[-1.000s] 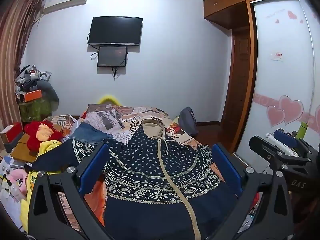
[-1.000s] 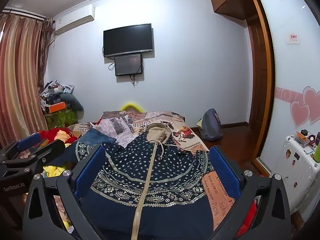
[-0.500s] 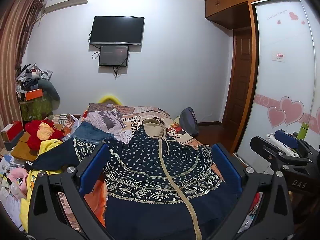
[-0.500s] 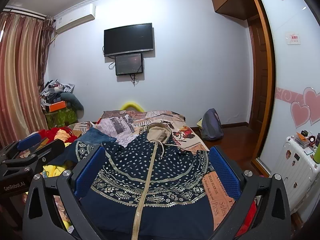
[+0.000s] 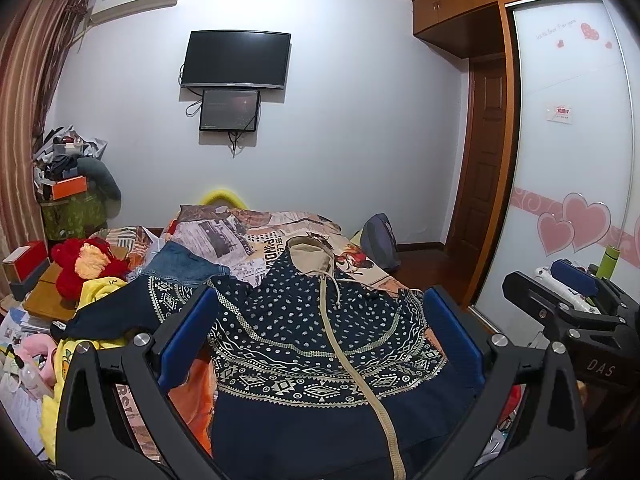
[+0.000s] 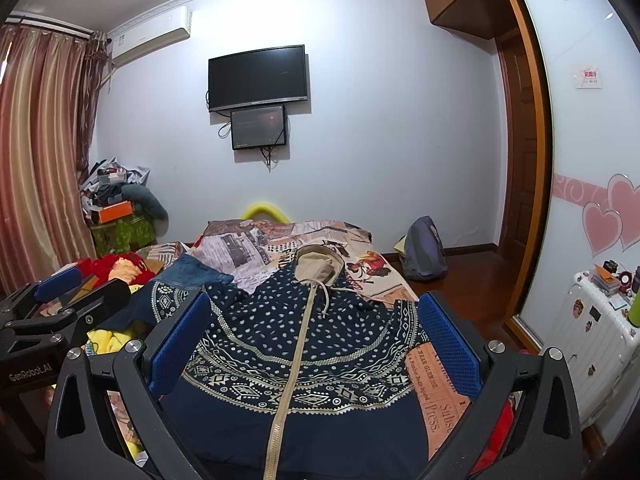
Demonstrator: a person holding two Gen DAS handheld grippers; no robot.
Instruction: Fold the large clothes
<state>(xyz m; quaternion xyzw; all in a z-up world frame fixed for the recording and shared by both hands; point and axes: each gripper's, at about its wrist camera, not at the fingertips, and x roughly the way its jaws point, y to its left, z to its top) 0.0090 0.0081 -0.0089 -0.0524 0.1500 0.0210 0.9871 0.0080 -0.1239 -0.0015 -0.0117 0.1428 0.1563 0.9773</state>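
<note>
A navy hooded zip jacket (image 5: 304,344) with cream dot and diamond bands lies face up on the bed, beige hood (image 5: 310,258) away from me; it also shows in the right wrist view (image 6: 296,344). Its left sleeve (image 5: 116,316) stretches out left. My left gripper (image 5: 320,336) is open and empty, held above the jacket's lower half. My right gripper (image 6: 310,336) is open and empty, above the same area. Each gripper shows at the edge of the other's view: the right one (image 5: 568,300), the left one (image 6: 60,304).
The bed (image 5: 260,236) has a newspaper-print cover. Folded jeans (image 5: 180,266), a red plush toy (image 5: 86,264) and yellow cloth (image 5: 100,286) lie at the left. A grey backpack (image 6: 424,248) stands on the floor at the right, a white suitcase (image 6: 592,340) nearer. Wardrobe doors line the right.
Both grippers have tilted up very slightly; the jacket sits a little lower in both views. Nothing was taken hold of or let go.
</note>
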